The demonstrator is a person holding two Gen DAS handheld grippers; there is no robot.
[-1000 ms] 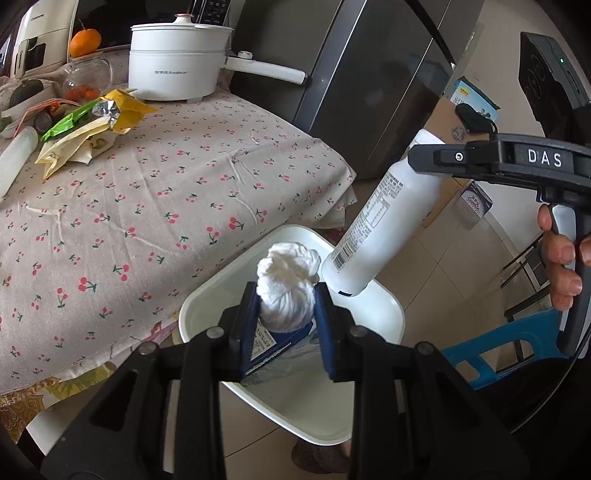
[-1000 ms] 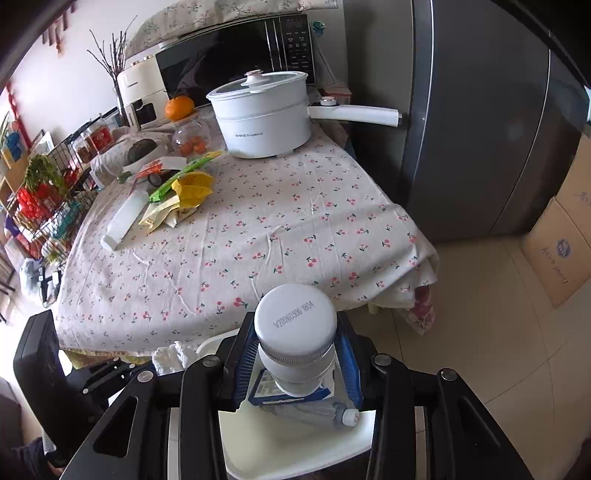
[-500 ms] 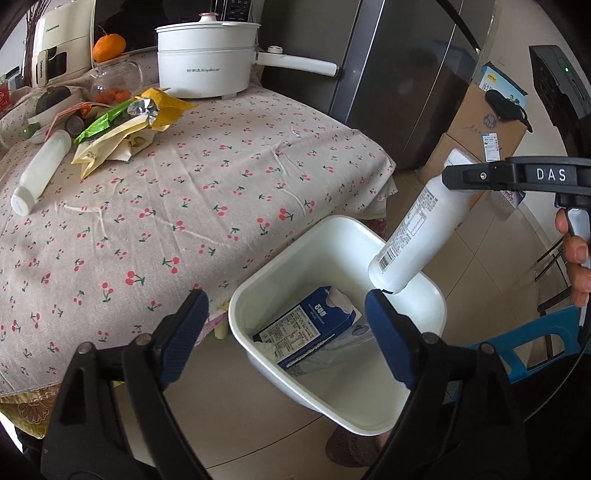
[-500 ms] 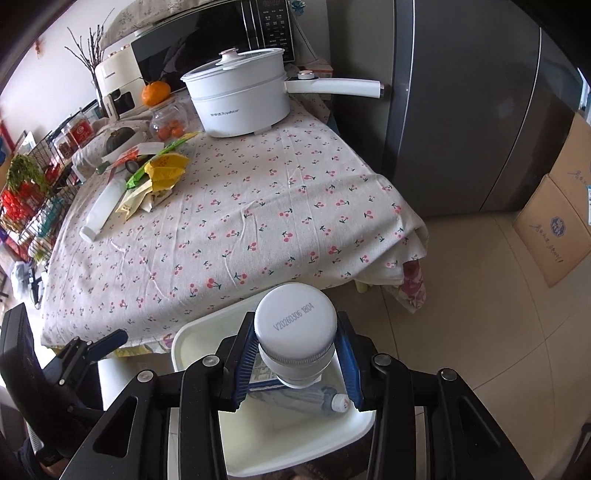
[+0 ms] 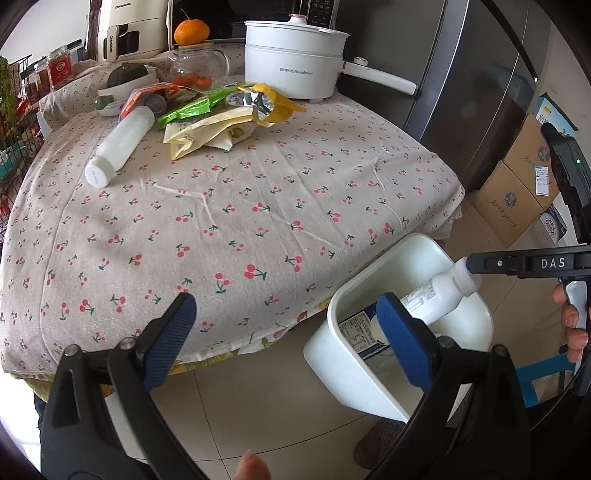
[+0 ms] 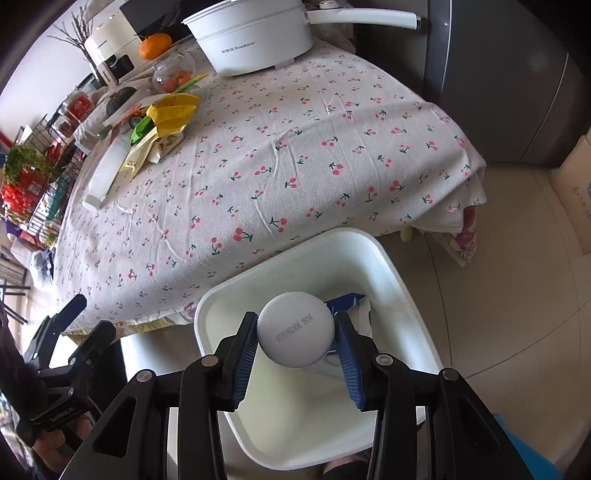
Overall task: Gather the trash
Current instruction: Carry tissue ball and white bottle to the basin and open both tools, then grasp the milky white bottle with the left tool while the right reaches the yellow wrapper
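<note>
My right gripper point(image 6: 295, 341) is shut on a white plastic bottle point(image 6: 294, 339) and holds it tilted down into the white bin point(image 6: 391, 266) on the floor beside the table. The bottle point(image 5: 439, 295) and the bin point(image 5: 340, 358) also show in the left wrist view, with a blue milk carton point(image 5: 360, 332) inside. My left gripper point(image 5: 288, 339) is open and empty, above the table's front edge, left of the bin. Another white bottle point(image 5: 118, 144) and yellow and green wrappers point(image 5: 221, 118) lie at the far side of the table.
A cherry-print cloth point(image 5: 240, 206) covers the table. A white electric pot point(image 5: 295, 70), an orange point(image 5: 191, 31), a glass jar point(image 5: 195, 70) and a bowl with a squash point(image 5: 127, 75) stand at the back. A grey fridge point(image 5: 480, 92) and cardboard boxes point(image 5: 517, 192) are at right.
The left gripper let go of a white wad of tissue, opened wide and pulled back left over the table edge. The right gripper lowered the bottle into the bin.
</note>
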